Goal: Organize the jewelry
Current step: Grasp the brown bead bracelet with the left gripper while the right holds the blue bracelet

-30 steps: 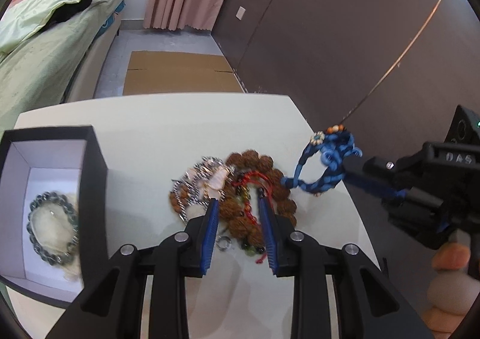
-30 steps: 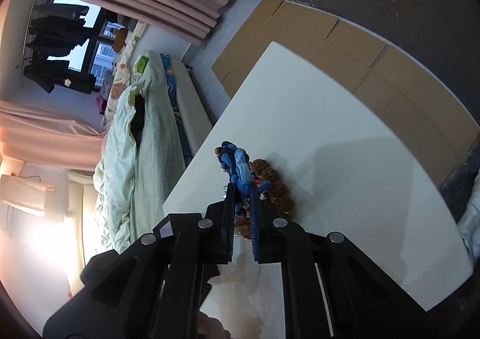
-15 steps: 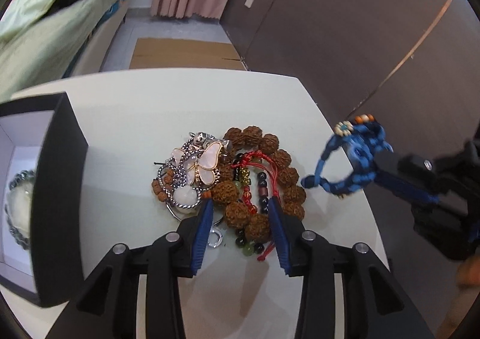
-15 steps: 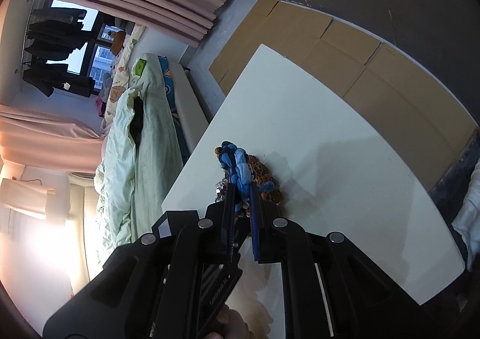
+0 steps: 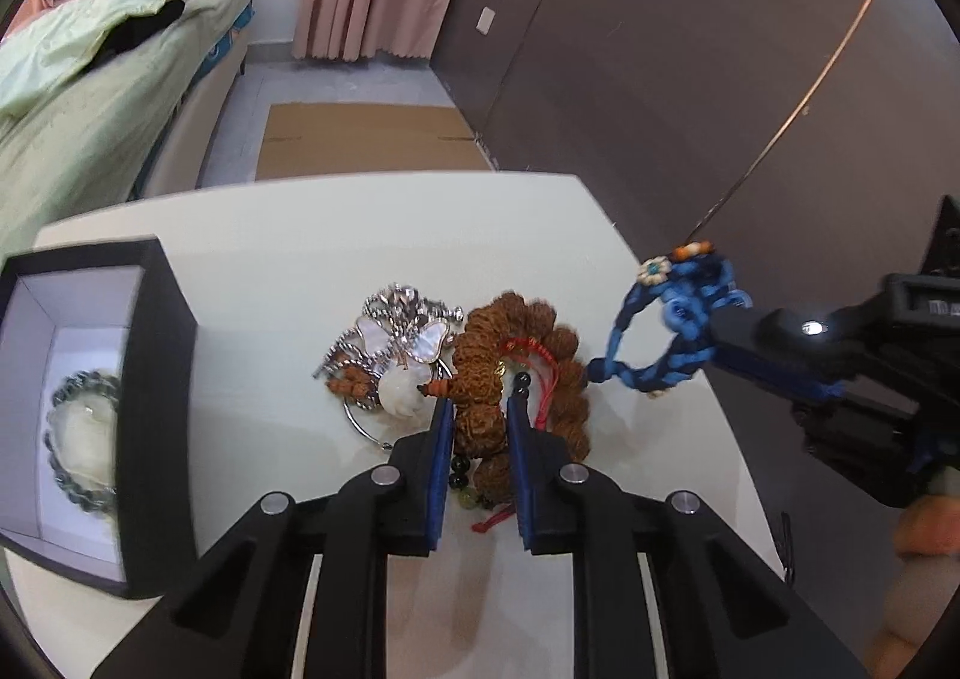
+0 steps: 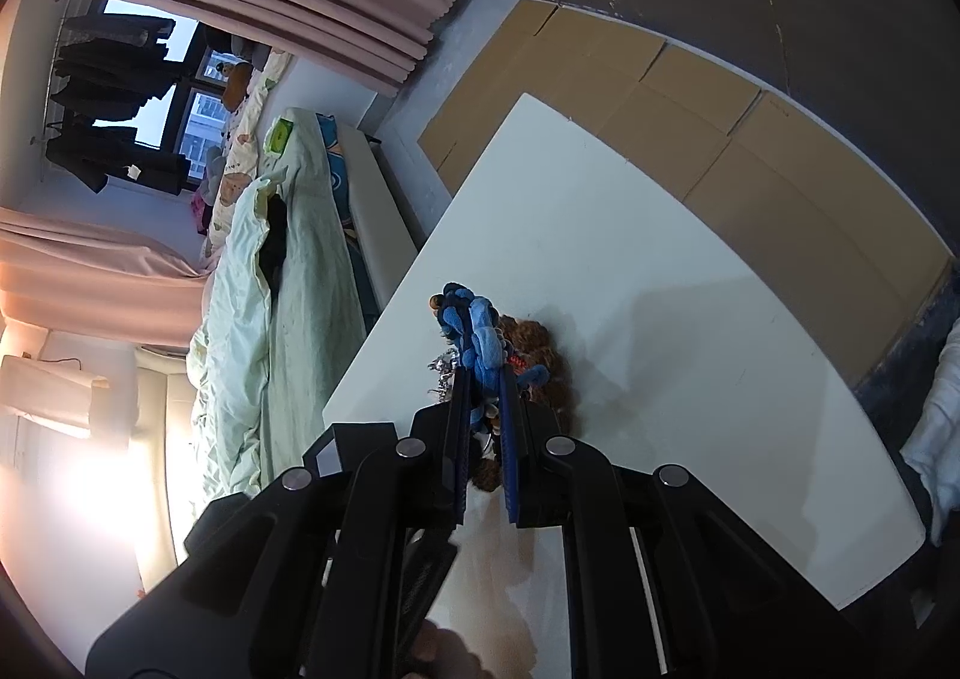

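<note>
A pile of jewelry lies on the white table (image 5: 288, 283): a brown rough-bead bracelet (image 5: 540, 331), a silver chain piece with a pearly butterfly (image 5: 402, 331), a red cord (image 5: 534, 355) and dark beads. My left gripper (image 5: 478, 409) is shut on the brown bead bracelet, its near part raised between the pads. My right gripper (image 6: 482, 379) is shut on a blue braided bracelet (image 6: 474, 337) and holds it above the table's right edge; it also shows in the left wrist view (image 5: 666, 319). A black box (image 5: 150, 415) at left holds a grey bead bracelet (image 5: 84, 439).
The table's right edge (image 5: 672, 331) runs beside a dark wall. A bed (image 5: 90, 90) stands beyond the table at left. Flat cardboard (image 5: 366, 138) lies on the floor behind the table. A soft orange and white thing (image 5: 924, 523) sits at the far right.
My left gripper has moved forward into the pile and closed on the brown bead bracelet, lifting its near part. My right gripper still holds the blue bracelet, a little higher.
</note>
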`<action>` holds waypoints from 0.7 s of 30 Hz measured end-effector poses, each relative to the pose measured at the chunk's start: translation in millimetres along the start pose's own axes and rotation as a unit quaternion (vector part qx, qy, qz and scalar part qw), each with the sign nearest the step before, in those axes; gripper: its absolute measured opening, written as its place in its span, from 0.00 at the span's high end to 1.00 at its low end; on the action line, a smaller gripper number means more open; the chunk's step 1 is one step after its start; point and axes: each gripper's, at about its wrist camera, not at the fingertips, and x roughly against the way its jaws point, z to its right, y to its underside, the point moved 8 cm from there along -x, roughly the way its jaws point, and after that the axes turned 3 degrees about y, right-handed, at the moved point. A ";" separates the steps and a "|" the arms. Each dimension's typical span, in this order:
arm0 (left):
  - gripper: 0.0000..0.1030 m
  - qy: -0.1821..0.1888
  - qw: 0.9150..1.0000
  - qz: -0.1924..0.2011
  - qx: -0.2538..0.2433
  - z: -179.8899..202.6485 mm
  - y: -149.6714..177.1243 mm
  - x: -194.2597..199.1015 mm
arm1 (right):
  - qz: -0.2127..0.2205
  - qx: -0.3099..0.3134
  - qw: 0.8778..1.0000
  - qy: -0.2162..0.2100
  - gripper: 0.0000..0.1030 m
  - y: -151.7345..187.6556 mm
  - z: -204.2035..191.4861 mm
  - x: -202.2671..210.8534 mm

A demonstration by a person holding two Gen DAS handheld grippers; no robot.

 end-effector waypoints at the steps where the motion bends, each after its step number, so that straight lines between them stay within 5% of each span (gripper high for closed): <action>1: 0.85 0.001 1.000 0.004 -0.001 -0.4 -1.3 4.7 | -0.001 0.000 1.000 0.000 0.90 0.2 -0.2 -0.1; 12: 0.85 0.038 0.999 0.020 0.015 -10.4 -8.9 47.0 | 0.003 0.003 1.000 -0.004 0.90 2.6 -3.8 1.9; 21: 0.83 -0.005 0.999 -0.050 -0.012 -29.0 18.9 37.6 | -0.005 0.012 1.000 -0.004 0.90 9.7 -7.5 1.9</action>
